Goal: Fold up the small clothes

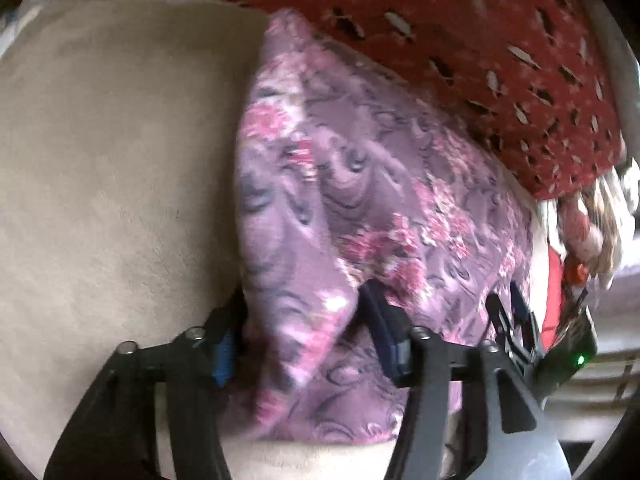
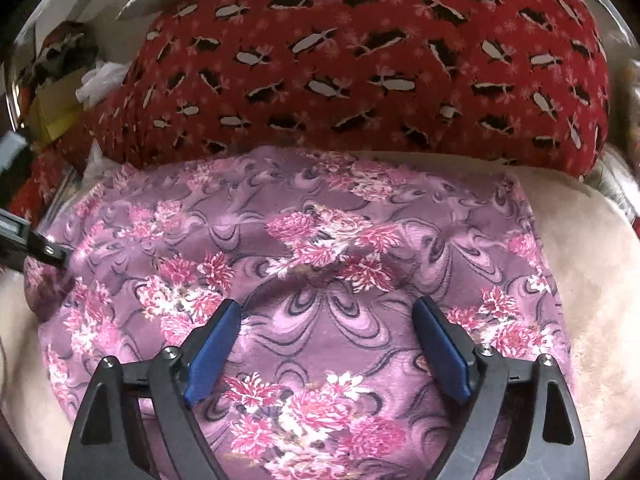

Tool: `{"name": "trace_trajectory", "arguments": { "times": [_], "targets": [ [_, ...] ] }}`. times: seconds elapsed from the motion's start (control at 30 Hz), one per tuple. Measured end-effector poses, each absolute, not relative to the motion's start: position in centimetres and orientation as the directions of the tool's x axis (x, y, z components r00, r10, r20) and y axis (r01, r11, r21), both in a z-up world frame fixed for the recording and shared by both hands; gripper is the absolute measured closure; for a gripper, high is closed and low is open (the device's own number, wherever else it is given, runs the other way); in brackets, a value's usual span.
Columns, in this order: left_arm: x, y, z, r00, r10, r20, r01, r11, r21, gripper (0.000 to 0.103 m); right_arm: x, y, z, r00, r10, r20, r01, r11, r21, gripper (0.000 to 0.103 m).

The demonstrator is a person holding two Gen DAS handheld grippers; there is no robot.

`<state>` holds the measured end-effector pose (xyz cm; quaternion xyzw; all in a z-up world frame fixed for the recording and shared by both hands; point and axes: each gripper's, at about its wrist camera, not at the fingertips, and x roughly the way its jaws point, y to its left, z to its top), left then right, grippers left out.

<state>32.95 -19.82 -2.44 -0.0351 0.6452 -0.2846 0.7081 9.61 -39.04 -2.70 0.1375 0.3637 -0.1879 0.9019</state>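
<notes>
- Two views show a beige plush surface carrying everything; its edges run out of both frames, and I cannot tell whether it is a bed or a blanket.
- Behind lies a red patterned cloth, bulging and touching the far edge of the purple garment; its ends are cut off by the fisheye rim.
- Spread on the beige surface is the purple floral garment, the task's thing. In the left wrist view it is blurred, and one fold rises as a peak between the fingers, so the layers underneath are hidden.
- At the rim of both views sits clutter: a white crumpled thing, something yellow, and a pale and orange jumble too small and smeared to name.
- Left tool: its fingers stand apart on either side of the raised fold, with cloth bunched between them; whether the pads actually pinch it cannot be told.
- Right tool: jaws spread wide, released, hovering over or resting on the flat middle of the garment with nothing gripped.
- In the right wrist view the other tool's dark tip touches the garment's left edge.
</notes>
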Motion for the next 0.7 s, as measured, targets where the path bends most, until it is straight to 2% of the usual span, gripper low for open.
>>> {"name": "trace_trajectory", "arguments": {
  "times": [0.07,0.1,0.13,0.27,0.4,0.47,0.7],
  "targets": [
    [33.2,-19.2,-2.7,-0.012,-0.483,-0.875,0.315,0.829,-0.462,0.050,9.6,-39.1,-2.7,0.667,-0.238,-0.706,0.438,0.892,0.113,0.012],
    [33.2,-19.0,-2.6,-0.019,-0.504,-0.863,0.305,0.819,-0.485,0.072,9.5,-39.1,-2.7,0.666,-0.240,-0.707,0.439,0.892,0.110,0.012],
    [33.2,-19.0,-2.4,-0.031,-0.525,-0.850,0.304,0.806,-0.509,0.087,9.5,-39.1,-2.7,0.664,-0.243,-0.707,0.439,0.892,0.106,0.011],
    [31.8,-19.5,0.2,0.027,-0.516,-0.856,0.354,0.806,-0.475,0.090,9.4,-39.0,-2.7,0.661,-0.245,-0.709,0.439,0.893,0.101,0.011],
    [29.9,-20.6,4.4,0.036,-0.617,-0.786,0.382,0.736,-0.559,0.091,9.8,-39.1,-2.7,0.659,-0.233,-0.715,0.432,0.895,0.107,0.009],
    [28.5,-21.9,6.5,0.038,-0.633,-0.773,0.415,0.714,-0.564,0.091,10.0,-39.2,-2.5,0.652,-0.225,-0.724,0.430,0.896,0.110,0.009],
    [24.4,-27.3,9.3,0.020,-0.646,-0.763,0.497,0.669,-0.553,0.091,9.3,-39.2,-1.7,0.605,-0.245,-0.758,0.426,0.903,0.049,0.010]
  ]
}}
